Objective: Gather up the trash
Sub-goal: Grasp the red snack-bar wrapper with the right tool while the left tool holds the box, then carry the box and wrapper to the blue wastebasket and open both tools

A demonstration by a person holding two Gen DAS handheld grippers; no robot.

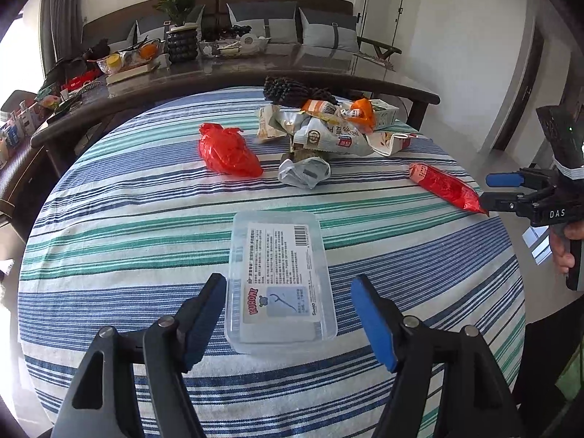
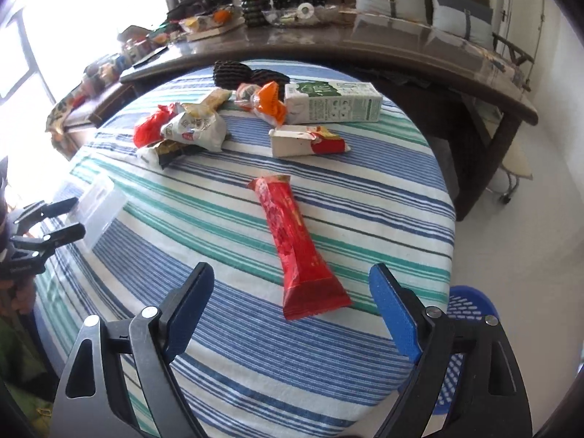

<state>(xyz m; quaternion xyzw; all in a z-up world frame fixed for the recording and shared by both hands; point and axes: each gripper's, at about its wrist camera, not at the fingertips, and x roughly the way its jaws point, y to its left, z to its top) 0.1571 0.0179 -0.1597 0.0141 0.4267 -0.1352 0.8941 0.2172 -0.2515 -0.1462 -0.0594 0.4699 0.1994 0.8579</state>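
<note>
Trash lies spread on the striped tablecloth (image 1: pixel 109 255): a clear box (image 1: pixel 279 284) near and in the middle, a red wrapper (image 2: pixel 297 244) at the right side, a red bag (image 1: pixel 228 149) farther and to the left, and a heap of wrappers (image 1: pixel 328 127) with a milk carton (image 2: pixel 334 102) at the far side.

The left gripper (image 1: pixel 288 314) has its jaws wide, 1 finger on each side of the box. The pads are close to the box but do not seem to press it, so I judge it is not held. The right gripper (image 2: pixel 292 310) also stands wide, with the near end of the red wrapper between its fingers and no contact visible. A blue basket (image 2: pixel 471 306) shows under the table edge at the right; probably the trash must go there.

Some risks from here. The box is smooth and wide, so a shallow grip could let it slide out or tip. The red wrapper is thin and flat, and the pads may catch the cloth together with it and pull the cloth, which would move the heap. The 2 grippers are well apart, so a collision looks unlikely.
</note>
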